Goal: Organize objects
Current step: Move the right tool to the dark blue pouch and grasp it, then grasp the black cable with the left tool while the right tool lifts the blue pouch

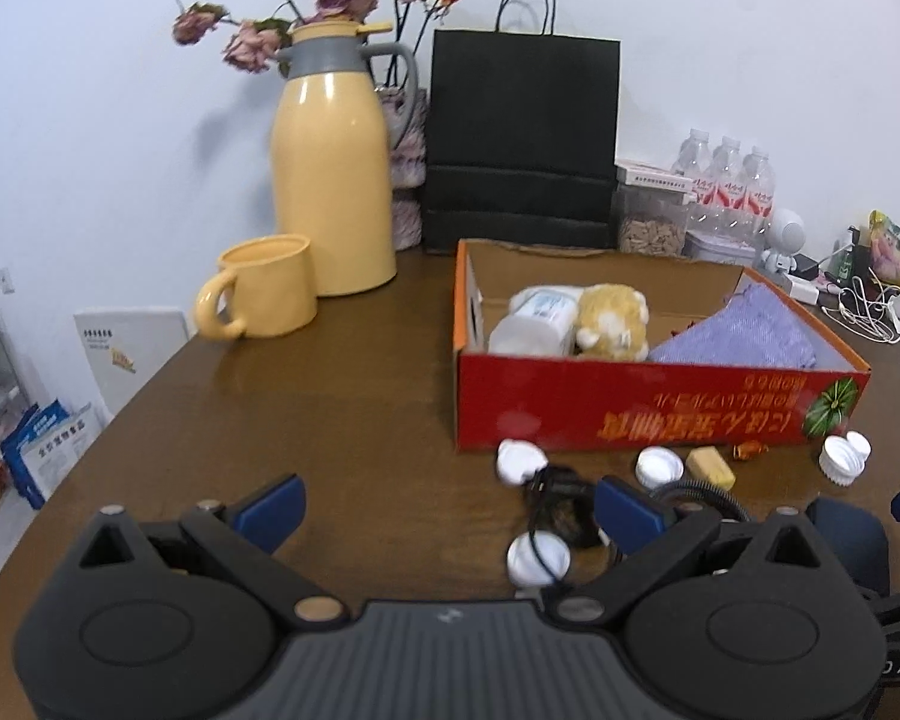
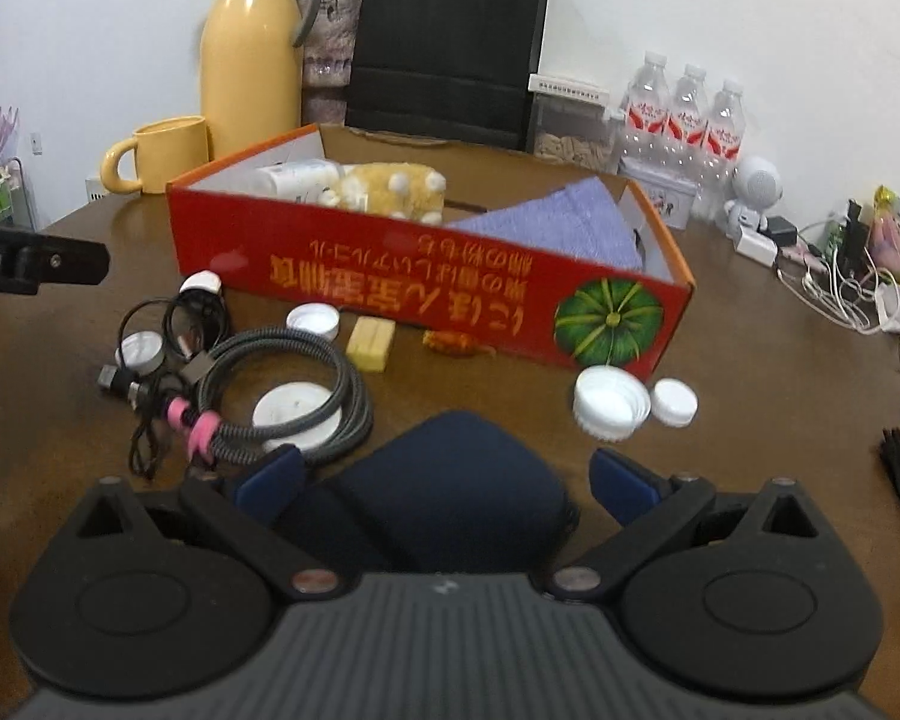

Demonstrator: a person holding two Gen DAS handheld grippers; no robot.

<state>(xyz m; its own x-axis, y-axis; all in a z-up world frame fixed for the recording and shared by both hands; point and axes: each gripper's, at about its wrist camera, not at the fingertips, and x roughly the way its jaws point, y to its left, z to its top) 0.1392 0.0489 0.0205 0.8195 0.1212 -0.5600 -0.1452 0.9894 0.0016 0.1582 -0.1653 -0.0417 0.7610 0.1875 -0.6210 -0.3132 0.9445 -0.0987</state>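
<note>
Both jaws wide, holding nothing. Right gripper (image 2: 444, 483) straddles navy case (image 2: 450, 480); left gripper (image 1: 447, 507) over bare table (image 1: 360, 396). Cables (image 2: 282, 384), caps (image 2: 611, 402), candy (image 2: 453, 342) lie just in front of red box (image 2: 426, 282); toy (image 2: 390, 189), bottle (image 2: 294, 177), cloth (image 2: 558, 222) inside it.

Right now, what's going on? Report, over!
Both grippers open: left gripper, right gripper around navy pouch, not clamped. Red box partly filled. Cables, caps loose in front.
</note>
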